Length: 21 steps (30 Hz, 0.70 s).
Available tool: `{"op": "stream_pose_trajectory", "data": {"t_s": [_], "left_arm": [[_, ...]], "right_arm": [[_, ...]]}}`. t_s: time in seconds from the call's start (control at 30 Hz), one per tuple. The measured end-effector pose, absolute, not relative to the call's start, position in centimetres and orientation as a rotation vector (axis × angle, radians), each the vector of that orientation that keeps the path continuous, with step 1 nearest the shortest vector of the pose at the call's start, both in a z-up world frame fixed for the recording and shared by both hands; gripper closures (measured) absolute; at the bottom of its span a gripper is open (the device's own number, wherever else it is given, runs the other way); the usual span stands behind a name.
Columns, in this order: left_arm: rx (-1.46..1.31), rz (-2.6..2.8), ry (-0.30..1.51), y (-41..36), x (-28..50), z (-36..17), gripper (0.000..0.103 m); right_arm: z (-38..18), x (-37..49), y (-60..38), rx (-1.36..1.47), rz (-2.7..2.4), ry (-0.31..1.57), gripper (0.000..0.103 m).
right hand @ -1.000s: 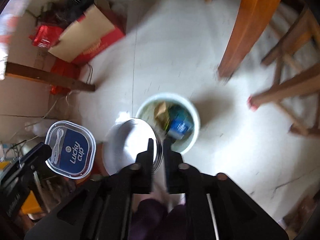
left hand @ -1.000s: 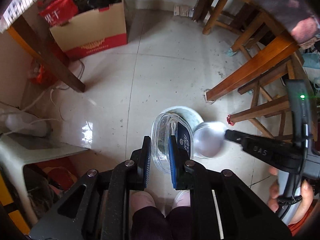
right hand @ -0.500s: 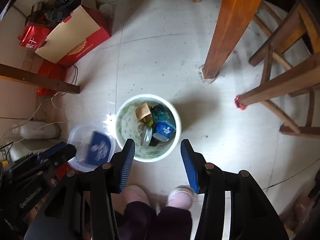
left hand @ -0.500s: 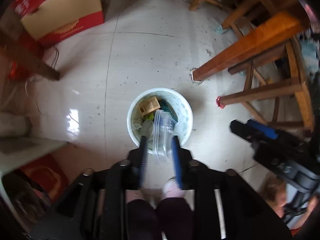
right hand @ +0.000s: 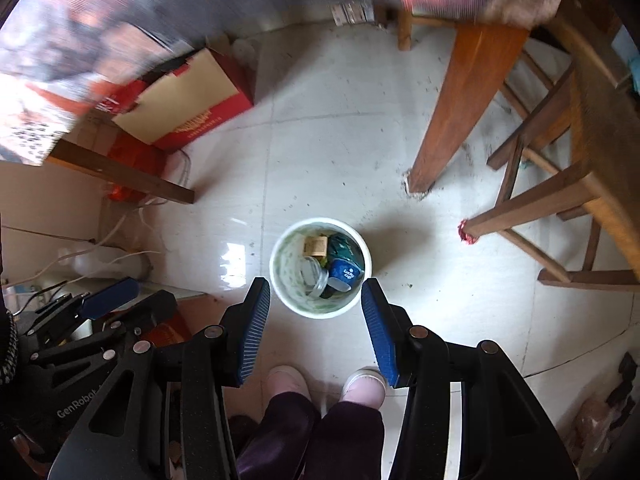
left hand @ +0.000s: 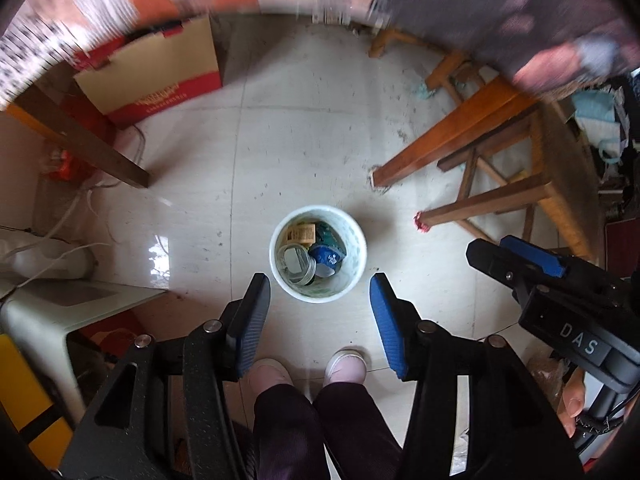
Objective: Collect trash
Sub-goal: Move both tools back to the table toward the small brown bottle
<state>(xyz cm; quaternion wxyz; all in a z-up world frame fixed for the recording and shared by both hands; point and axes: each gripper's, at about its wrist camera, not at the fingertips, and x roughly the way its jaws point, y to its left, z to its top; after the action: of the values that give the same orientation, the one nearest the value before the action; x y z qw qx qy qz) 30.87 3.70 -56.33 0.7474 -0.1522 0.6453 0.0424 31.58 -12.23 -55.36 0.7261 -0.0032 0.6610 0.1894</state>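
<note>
My left gripper (left hand: 318, 316) has its jaws parting, nothing between the blue pads. My right gripper (right hand: 316, 320) stands released, jaws apart and empty. Both point steeply down over the white bin (left hand: 357, 258) on the tiled floor (left hand: 304, 128). Inside the bin lie a clear plastic container (left hand: 296, 265), a blue-labelled lid (left hand: 329, 258) and a tan packet (left hand: 302, 234). The person's pink shoes (right hand: 362, 386) stand just below the bin. Wooden chair legs (right hand: 460, 120) stand to the right.
</note>
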Motion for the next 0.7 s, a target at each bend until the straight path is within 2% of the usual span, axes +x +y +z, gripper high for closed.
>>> {"op": "stream_pose_trajectory", "data": {"t_s": [0.7], "left_arm": [[-0.219,0.12,1.014,7.6,24.5,-21.1,0.052]], "right_arm": [[-24.6,25.5,-12.1,0.024,0.425,1.152,0.059]]}}
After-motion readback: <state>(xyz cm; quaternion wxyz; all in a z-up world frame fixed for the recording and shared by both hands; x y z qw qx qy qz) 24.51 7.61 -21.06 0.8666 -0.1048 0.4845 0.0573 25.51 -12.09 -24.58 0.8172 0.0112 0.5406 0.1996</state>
